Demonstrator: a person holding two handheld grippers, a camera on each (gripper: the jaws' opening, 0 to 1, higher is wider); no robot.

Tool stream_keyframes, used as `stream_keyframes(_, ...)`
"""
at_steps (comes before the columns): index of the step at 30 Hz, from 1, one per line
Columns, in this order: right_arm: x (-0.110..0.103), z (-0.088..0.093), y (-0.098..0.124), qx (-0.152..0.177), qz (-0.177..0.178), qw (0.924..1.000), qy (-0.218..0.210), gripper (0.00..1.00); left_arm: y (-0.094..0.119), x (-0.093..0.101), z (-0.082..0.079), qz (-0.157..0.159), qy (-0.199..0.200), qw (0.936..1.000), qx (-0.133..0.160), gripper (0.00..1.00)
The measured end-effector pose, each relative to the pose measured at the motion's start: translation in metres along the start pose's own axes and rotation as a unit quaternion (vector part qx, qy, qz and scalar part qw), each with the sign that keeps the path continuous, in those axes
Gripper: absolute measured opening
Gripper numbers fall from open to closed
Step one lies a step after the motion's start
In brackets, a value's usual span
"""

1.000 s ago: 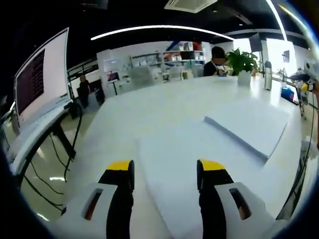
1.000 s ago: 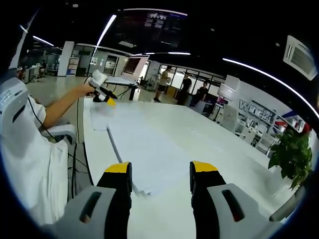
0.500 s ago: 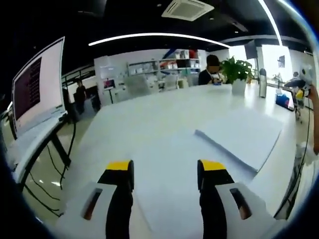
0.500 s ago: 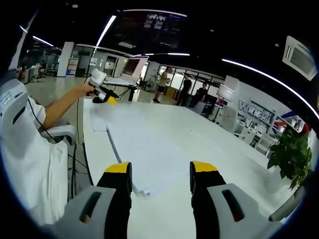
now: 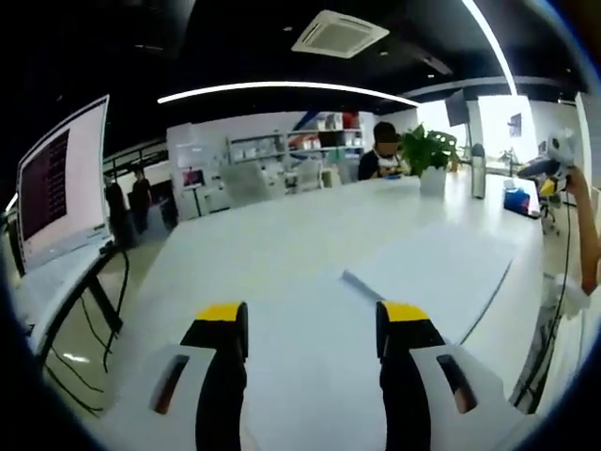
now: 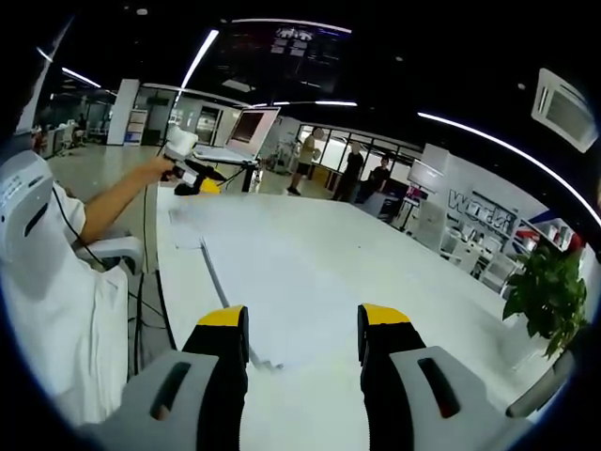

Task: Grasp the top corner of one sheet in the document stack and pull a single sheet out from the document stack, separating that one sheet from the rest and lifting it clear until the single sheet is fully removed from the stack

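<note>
White paper stack [image 6: 272, 291] lies flat on the table [image 6: 394, 272], both the left gripper [image 5: 313, 324] and right gripper [image 6: 293, 324] held open and empty, so several sheets could be pinched together.

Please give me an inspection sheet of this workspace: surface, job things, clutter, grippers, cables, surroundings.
Surface: white table, bare and bright.
Job's things: document stack lying flat, ahead of the right gripper.
Clutter: potted plant, bottle at the far end.
Grippers: right gripper open, empty; left gripper open, empty over the table.
Cables: loose cables under the side desk.
Surroundings: monitor, seated person, shelves.
</note>
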State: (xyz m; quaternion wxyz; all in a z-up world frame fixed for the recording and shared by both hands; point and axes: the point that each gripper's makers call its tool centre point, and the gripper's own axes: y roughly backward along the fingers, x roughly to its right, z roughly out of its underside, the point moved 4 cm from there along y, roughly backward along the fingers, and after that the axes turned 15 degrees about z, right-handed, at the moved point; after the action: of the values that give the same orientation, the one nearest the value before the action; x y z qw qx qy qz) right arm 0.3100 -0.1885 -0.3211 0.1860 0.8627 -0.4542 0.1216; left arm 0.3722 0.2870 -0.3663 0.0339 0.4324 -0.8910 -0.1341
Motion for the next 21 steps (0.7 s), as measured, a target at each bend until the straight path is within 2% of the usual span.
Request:
stream_keyframes(13,-0.001,-0.001,0.001,0.001,0.001,1.0,0.001,0.46,0.0,0.011,-0.014,0.008,-0.019,0.9998,0.008,0.55)
stream_keyframes(21,-0.001,-0.003,0.001,0.003,0.002,1.0,0.002,0.46,0.0,0.021,-0.021,0.035,-0.023,0.9988,0.026,0.54)
